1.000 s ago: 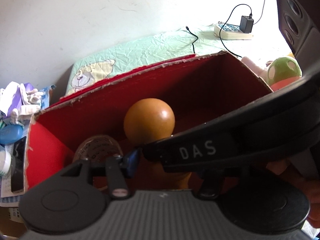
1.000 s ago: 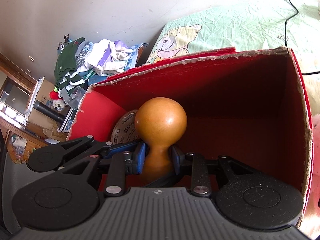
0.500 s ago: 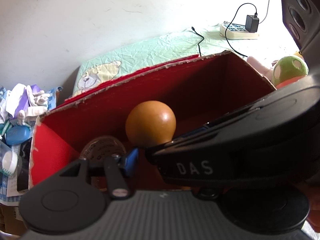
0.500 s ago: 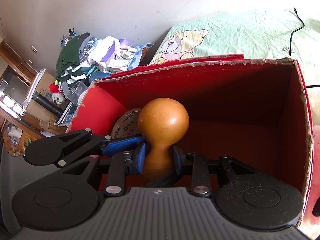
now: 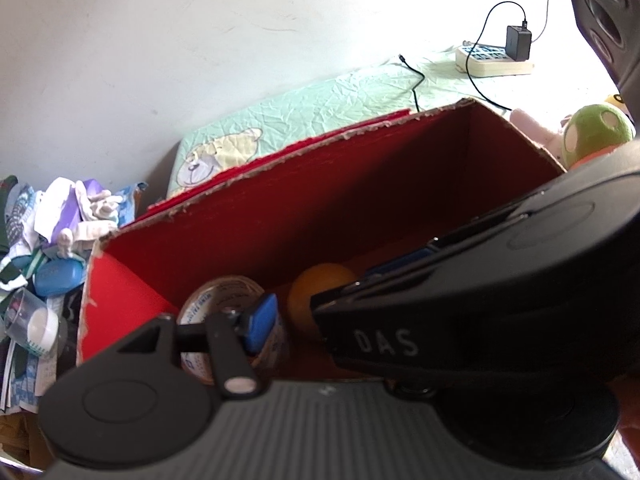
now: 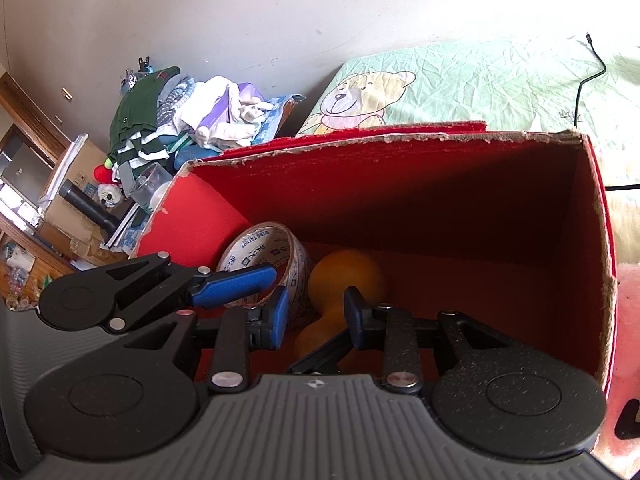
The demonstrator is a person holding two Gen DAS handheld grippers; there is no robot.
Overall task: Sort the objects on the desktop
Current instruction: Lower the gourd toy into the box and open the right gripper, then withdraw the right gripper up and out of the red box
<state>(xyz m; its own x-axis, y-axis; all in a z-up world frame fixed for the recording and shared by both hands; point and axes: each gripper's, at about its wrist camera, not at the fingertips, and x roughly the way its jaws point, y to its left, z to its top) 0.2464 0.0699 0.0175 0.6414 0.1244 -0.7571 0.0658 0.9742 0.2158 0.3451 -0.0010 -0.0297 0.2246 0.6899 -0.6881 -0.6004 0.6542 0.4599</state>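
Observation:
An open red cardboard box (image 6: 440, 184) fills both views. On its floor lies an orange gourd-shaped piece (image 6: 344, 276), tipped against a roll of printed tape (image 6: 260, 248). My right gripper (image 6: 316, 318) hangs over the gourd's neck. Its jaws are opening and the blue pads (image 6: 278, 316) stand clear of the gourd on both sides. My left gripper (image 5: 296, 320) is open, with one blue finger (image 5: 260, 322) in front of the tape roll (image 5: 224, 296). Its other finger is hidden behind the right gripper's black body (image 5: 480, 300). That body also partly covers the gourd (image 5: 316, 284).
A green bear-print cloth (image 6: 460, 80) lies behind the box, with a black cable (image 5: 416, 80) across it. A heap of clothes (image 6: 180, 120) sits at the left. At the far right are a power strip with a charger (image 5: 492, 60) and a green mushroom plush (image 5: 596, 132).
The gourd stood upright, clamped in the right gripper's jaws. Those jaws have spread and the gourd has dropped onto the box floor beside the tape roll.

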